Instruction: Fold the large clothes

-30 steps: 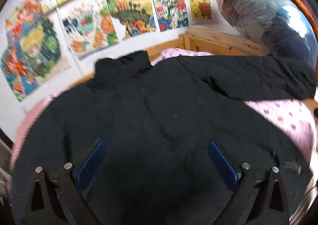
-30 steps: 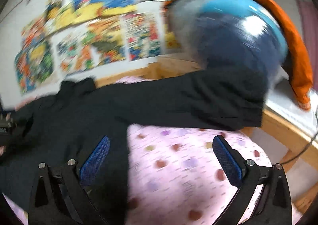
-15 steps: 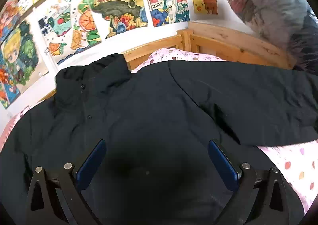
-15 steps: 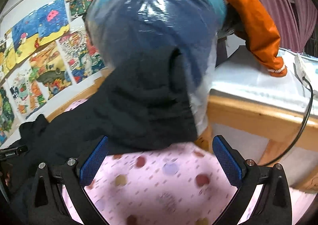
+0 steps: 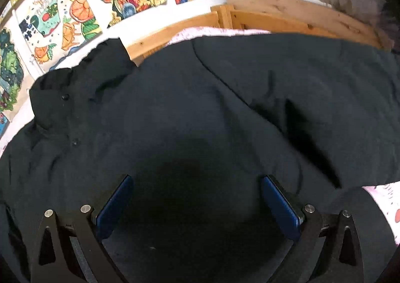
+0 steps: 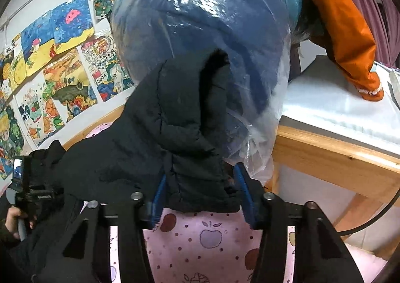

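Right tongs (image 6: 200, 198) just clamped onto jacket sleeve cuff (image 6: 197, 183) | left tongs (image 5: 197, 203) apart

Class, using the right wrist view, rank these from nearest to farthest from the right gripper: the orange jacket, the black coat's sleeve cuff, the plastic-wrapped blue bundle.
1. Sleeve cuff: between the right gripper pads, clamped.
2. Plastic-wrapped blue bundle: directly behind the cuff.
3. Orange jacket: upper right, draped over the bundle.

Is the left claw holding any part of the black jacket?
No, the left claw hangs wide open above the black jacket, its pads pinching nothing.
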Demonstrator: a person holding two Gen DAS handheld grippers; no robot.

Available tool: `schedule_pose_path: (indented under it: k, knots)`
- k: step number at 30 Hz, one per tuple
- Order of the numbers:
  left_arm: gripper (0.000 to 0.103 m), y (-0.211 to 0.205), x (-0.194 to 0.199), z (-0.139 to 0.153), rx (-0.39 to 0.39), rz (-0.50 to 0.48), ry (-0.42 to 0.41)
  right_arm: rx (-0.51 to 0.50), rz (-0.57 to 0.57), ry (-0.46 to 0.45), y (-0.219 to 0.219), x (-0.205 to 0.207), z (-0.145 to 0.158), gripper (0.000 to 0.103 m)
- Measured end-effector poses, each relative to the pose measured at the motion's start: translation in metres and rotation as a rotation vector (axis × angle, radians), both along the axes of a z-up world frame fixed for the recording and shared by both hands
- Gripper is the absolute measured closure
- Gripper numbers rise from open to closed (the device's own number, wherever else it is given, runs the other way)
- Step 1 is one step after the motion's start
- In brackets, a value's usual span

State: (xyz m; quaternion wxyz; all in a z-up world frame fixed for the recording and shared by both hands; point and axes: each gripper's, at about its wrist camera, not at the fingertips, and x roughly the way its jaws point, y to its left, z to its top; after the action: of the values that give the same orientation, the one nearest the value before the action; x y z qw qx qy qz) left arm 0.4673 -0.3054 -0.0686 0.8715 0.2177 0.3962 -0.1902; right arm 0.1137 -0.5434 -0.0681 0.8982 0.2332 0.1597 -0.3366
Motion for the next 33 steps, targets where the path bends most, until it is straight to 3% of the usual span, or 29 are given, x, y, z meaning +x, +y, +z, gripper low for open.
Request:
schedule_pose_path:
  k: [5,10,15,21,26,33]
  knots:
    - [0.0,0.0,-0.002,0.0,-0.013,-0.002,0.004,-0.097,0.026,0.004,0.027,-0.005,0.016,0.075]
    - [0.0,0.01,-0.004,0.014,-0.068,-0.006,0.027,-0.197,0.122,-0.027,0.059,0.003,0.06,0.086]
    - [0.0,0.051,-0.012,0.051,-0.182,0.001,0.049,-0.305,0.303,-0.075,0.103,0.026,0.12,0.089]
    - [0.0,0.15,-0.045,0.102,-0.33,-0.026,0.016,-0.394,0.643,-0.066,0.193,0.081,0.169,0.089]
    - [0.0,0.247,-0.079,0.127,-0.517,-0.011,0.028,-0.441,0.881,0.018,0.281,0.123,0.162,0.089]
    - [0.0,0.326,-0.09,0.116,-0.68,0.038,0.095,-0.334,1.101,0.188,0.363,0.152,0.107,0.088]
